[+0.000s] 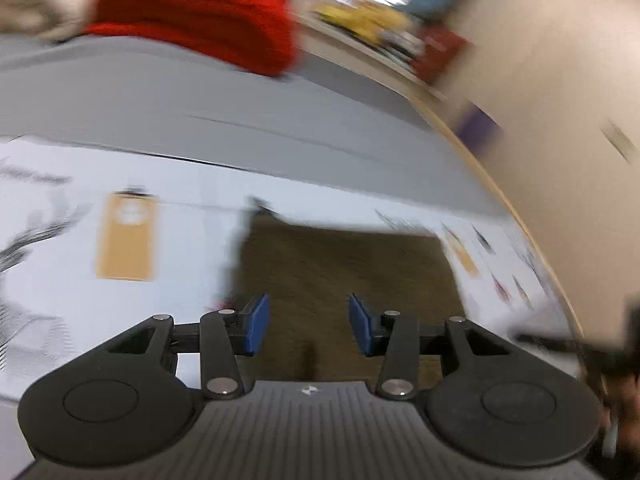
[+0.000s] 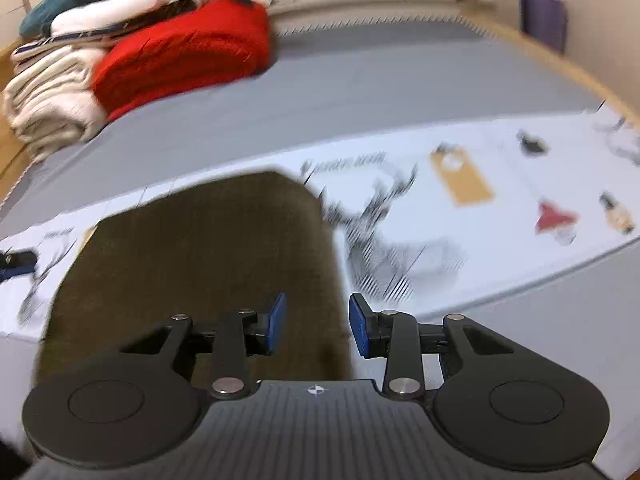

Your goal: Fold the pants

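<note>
Olive-brown pants (image 2: 200, 256) lie folded flat on a white printed sheet (image 2: 500, 184) spread on a grey bed. In the left wrist view the pants (image 1: 344, 280) fill the centre, just ahead of the fingers. My left gripper (image 1: 309, 326) is open and empty above the pants. My right gripper (image 2: 317, 326) is open and empty over the pants' right edge. Both views are blurred by motion.
A folded red blanket (image 2: 184, 52) and a stack of cream and teal bedding (image 2: 52, 92) sit at the bed's far left. The red blanket also shows in the left wrist view (image 1: 192, 16). The grey bed surface (image 2: 360, 80) stretches behind the sheet. A wall (image 1: 560, 120) stands at right.
</note>
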A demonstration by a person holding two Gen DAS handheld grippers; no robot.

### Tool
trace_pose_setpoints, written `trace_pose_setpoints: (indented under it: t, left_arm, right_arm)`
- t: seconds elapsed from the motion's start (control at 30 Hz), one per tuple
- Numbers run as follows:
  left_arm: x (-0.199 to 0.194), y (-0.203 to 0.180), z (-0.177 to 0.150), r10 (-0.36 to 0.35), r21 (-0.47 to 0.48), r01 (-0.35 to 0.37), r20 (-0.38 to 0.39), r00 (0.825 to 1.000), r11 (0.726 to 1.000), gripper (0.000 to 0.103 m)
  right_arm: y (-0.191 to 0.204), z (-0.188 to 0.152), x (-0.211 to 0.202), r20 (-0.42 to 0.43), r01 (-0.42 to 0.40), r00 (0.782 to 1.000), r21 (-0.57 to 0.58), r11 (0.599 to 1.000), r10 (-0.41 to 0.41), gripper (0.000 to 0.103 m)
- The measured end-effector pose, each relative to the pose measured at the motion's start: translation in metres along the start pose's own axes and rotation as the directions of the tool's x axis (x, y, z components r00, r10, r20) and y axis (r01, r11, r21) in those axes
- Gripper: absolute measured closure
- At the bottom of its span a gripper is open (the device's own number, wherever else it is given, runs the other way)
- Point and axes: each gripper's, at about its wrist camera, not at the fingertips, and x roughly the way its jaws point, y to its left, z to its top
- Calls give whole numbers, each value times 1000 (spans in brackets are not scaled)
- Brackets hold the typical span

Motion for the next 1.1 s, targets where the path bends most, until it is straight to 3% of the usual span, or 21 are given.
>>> trace_pose_setpoints:
  t: [0.1,0.17,0.2,0.23,0.27,0.33,0.43,0.5,0.6,0.8,0.97,1.07,1.1]
  left_arm:
    - [13,-21,-22,25,172,-3,-124,992,985,60]
    - [35,-14,-39,122,211,-67,-259,958,975,73]
    - [42,-9,-46,168,215,-102,-314,934,971,76]
    - [43,-5,-47,174,200,-112,-328,929,973,76]
    - [39,-5,-44,165,186,-110,-310,936,976,76]
    - [26,-6,-38,147,174,-106,-242,959,979,76]
    - [12,-2,-27,124,134,-106,-128,984,985,75]
    - [8,-1,-19,115,121,-107,-57,992,987,75]
    - [7,-16,-11,124,135,-124,12,992,983,75]
    - [25,-35,-10,171,195,-174,31,985,965,75]
    - [29,-35,-6,181,213,-182,26,983,960,75]
    - [42,-30,-6,211,238,-201,-19,977,950,75]
    - [51,-26,-8,247,254,-222,-72,966,941,74]
  right_arm:
    - [22,-8,9,-39,-92,995,-94,991,88,67]
    - [35,-19,25,-113,-83,992,-193,978,62,67]
    - [37,-25,39,-193,-71,981,-222,973,28,66]
    - [37,-33,54,-273,-60,962,-236,970,-7,66]
    - [37,-36,59,-288,-58,958,-237,970,-13,66]
    - [39,-24,51,-244,-60,970,-213,975,6,66]
    - [36,5,29,-63,-76,996,-118,990,69,65]
    - [35,25,23,54,-49,997,-77,996,53,62]
    - [40,51,38,116,-21,993,-60,998,28,62]
    - [58,80,99,156,41,988,-132,990,-20,62]
    - [55,79,147,90,118,991,-164,980,-104,60]
    - [50,81,164,45,115,993,-125,986,-110,60]
    - [50,83,169,39,118,993,-127,985,-114,61]
